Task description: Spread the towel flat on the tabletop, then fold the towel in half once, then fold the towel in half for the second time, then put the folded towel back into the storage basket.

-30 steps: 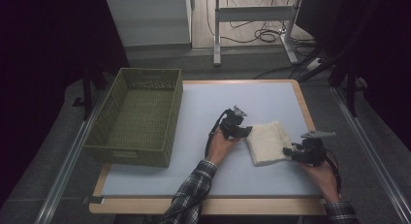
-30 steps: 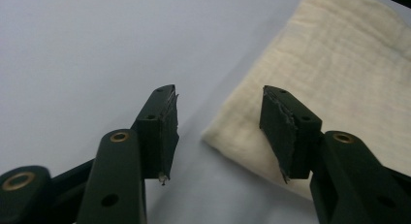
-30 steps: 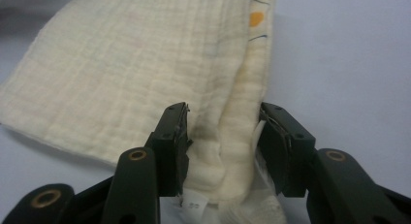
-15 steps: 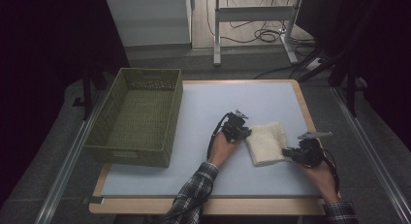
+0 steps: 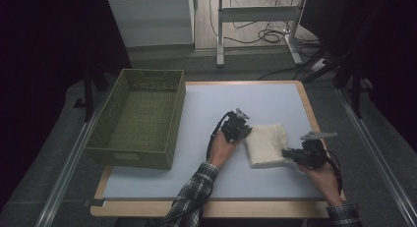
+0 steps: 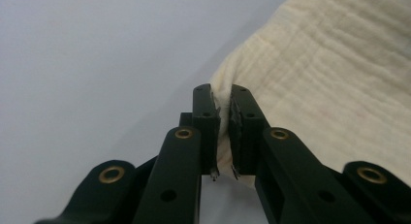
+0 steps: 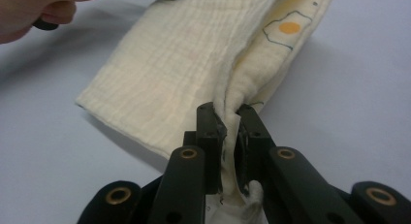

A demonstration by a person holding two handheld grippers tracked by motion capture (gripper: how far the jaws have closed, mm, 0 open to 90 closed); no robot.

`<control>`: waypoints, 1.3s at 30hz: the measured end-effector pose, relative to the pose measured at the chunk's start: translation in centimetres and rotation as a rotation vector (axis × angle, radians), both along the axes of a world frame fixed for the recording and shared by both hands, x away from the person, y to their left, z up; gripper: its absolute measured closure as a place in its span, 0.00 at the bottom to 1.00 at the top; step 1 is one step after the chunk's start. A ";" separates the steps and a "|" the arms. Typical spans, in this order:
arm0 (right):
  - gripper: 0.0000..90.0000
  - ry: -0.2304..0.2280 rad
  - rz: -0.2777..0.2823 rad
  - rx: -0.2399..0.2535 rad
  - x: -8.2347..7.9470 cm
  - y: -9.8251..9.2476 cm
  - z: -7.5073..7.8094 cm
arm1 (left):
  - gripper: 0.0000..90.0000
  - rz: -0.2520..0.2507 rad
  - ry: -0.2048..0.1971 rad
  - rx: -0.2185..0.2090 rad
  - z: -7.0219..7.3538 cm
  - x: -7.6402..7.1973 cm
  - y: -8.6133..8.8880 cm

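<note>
In the high view, a folded cream muslin cloth was seen lying on the pale blue tabletop, right of an olive woven basket. The left tongs were set at its near-left corner, the right tongs at its near-right edge.

In the left gripper view, the jaws, having just been closing, were clamped on a pinch of cloth corner.

In the right gripper view, a gathered fold was likewise gripped, the jaws having just been closing too.

The grasping step was judged complete; a joint, level lift would be called for next.
</note>
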State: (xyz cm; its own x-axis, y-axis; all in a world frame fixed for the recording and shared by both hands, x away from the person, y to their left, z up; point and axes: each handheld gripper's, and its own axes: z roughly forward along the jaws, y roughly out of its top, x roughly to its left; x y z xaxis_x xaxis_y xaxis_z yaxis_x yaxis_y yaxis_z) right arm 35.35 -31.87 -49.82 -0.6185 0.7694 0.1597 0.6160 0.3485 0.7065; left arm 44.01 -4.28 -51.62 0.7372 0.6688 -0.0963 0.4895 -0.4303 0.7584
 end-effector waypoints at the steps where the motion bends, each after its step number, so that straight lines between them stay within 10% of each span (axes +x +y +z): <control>1: 0.91 -0.002 0.004 0.002 0.0 0.3 0.1 | 0.92 0.007 -0.002 -0.002 0.1 0.0 0.2; 39: 0.91 -0.070 0.149 0.054 1.1 7.6 3.6 | 0.92 0.101 -0.105 0.038 6.0 -0.4 7.4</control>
